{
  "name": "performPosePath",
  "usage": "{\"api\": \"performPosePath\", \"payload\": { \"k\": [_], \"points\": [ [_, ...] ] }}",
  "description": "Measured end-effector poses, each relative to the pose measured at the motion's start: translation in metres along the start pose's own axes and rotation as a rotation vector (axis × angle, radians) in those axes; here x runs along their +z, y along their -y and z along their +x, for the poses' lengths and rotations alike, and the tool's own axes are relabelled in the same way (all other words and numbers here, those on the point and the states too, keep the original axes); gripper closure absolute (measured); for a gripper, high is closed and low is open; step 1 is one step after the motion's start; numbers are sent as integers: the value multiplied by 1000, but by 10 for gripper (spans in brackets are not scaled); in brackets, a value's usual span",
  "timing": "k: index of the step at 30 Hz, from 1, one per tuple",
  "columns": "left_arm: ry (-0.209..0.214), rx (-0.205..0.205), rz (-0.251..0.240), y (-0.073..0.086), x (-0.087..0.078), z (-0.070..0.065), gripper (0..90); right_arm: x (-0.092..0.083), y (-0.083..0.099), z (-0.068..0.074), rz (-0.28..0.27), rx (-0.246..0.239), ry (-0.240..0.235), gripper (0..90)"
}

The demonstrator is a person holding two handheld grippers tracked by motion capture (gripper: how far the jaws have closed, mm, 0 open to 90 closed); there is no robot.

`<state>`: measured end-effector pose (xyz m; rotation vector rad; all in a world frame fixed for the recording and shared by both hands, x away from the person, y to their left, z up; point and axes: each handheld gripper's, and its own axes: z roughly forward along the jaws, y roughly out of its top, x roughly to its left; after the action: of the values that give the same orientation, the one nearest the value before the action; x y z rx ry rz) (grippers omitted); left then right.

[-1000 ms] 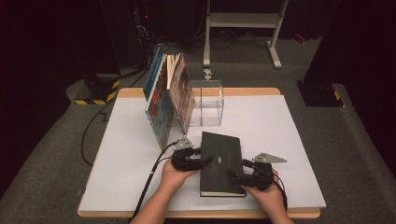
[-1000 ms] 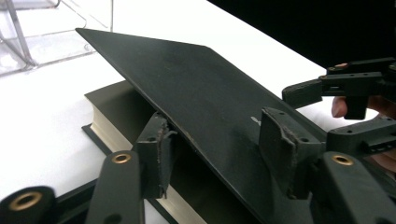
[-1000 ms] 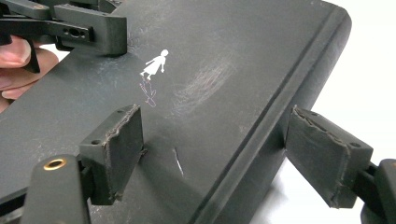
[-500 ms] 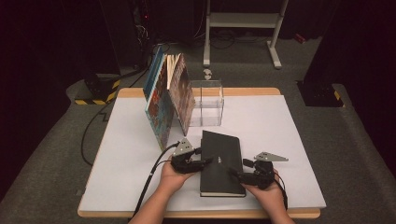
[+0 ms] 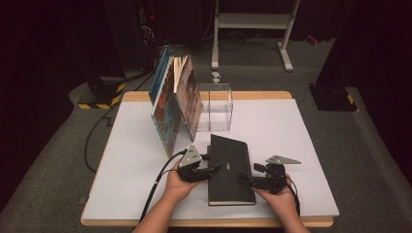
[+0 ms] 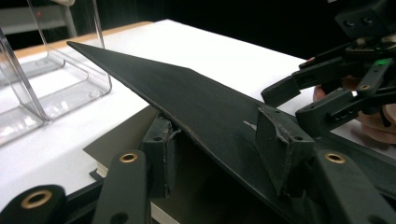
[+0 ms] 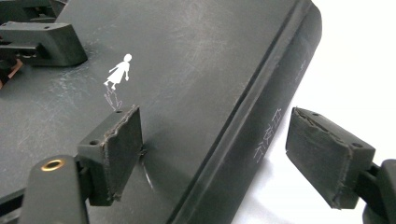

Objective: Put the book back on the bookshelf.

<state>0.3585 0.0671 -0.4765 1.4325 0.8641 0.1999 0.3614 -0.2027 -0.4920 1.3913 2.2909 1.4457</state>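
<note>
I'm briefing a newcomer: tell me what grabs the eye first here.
The black book lying at the near middle of the white table, with the left gripper lifting its front cover by the edge. The right gripper straddles its spine, jaws open. Behind, colourful books lean beside a clear stand.

The black hardcover book [image 5: 230,167] lies flat on the white table in front of me, spine to my right with pale lettering along it. Its front cover [image 6: 187,100] is lifted open at an angle, a small white figure printed on it.
</note>
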Motion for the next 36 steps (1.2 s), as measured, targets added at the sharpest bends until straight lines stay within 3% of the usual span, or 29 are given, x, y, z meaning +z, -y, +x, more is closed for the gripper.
{"api": "performPosePath", "payload": {
  "k": [10,21,29,36],
  "points": [
    [5,48,-17,0,-3,-5,504,7,-5,-10,36,55,-59,79],
    [17,132,-50,0,-10,-15,504,11,-8,-9,25,95,-141,69],
    [25,165,-68,0,-12,-19,504,10,-8,-10,17,111,-160,65],
    [30,202,-84,-1,-15,-25,504,10,-9,-15,12,138,-206,62]
  ]
}}
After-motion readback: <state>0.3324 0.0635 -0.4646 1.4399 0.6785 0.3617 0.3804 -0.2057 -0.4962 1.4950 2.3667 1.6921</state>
